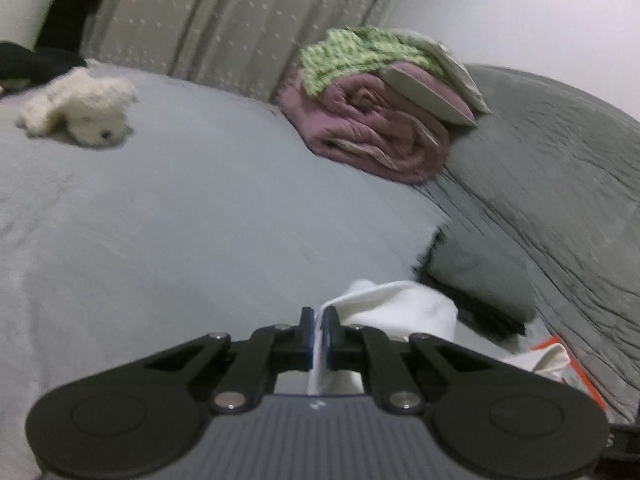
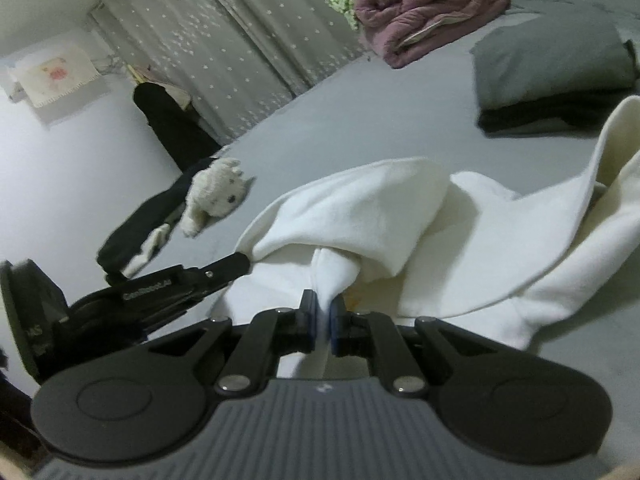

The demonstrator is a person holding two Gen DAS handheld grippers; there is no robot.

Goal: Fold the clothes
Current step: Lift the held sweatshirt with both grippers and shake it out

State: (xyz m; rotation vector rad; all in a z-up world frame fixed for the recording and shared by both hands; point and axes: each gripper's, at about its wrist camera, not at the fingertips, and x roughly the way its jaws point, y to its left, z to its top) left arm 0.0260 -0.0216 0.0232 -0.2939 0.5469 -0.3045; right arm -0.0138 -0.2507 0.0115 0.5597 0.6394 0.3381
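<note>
A white garment (image 2: 420,240) lies bunched on the pale grey bed sheet (image 2: 360,120). My right gripper (image 2: 324,312) is shut on a pinched fold of it, and the cloth rises in loose folds to the right. My left gripper (image 1: 319,322) is shut on another white edge of the same garment (image 1: 396,308), which bulges just beyond its fingers. In the right wrist view the left gripper (image 2: 244,260) reaches in from the left, its tip pressed into the cloth's left edge.
A white plush toy (image 1: 80,108) lies on the sheet at the left, beside a dark garment (image 2: 136,232). A rolled mauve quilt (image 1: 376,128) topped with green cloth (image 1: 352,56) sits at the back. Folded grey and black clothes (image 2: 552,68) are stacked at right. Dotted curtains (image 1: 200,12) hang behind.
</note>
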